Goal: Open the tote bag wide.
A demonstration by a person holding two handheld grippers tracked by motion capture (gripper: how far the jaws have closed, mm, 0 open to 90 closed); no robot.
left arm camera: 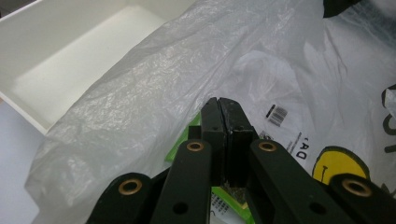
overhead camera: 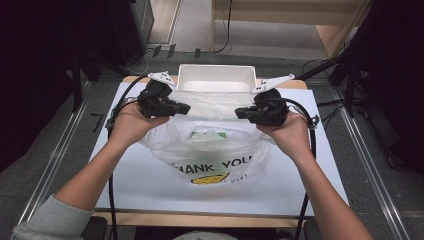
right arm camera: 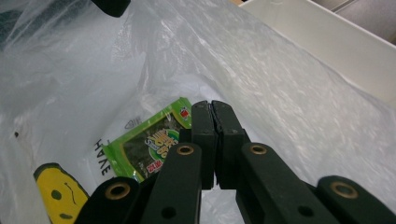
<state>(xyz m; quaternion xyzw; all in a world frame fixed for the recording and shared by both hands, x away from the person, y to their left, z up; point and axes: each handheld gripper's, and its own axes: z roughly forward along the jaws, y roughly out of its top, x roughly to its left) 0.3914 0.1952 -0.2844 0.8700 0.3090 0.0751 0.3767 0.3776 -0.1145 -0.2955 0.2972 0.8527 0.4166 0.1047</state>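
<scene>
Bag print: "THANK YOU" and a yellow smiley were read on the plastic bag [overhead camera: 210, 150].
Bag place: it was laid on the table [overhead camera: 140, 185], just before the white bin [overhead camera: 216, 77], its open mouth toward the bin.
Inside: a green snack packet [right arm camera: 152, 144]; its writing was too small to read.
Left gripper [overhead camera: 182, 107]: jaws pressed together on the bag's rim.
Right gripper [overhead camera: 241, 113]: the same, opposite rim.

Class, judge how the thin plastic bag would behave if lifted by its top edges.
The plastic bag looks floppy: its film is creased and slumped. It likely weighs little, with one flat green packet inside. It may slip, being glossy.
</scene>
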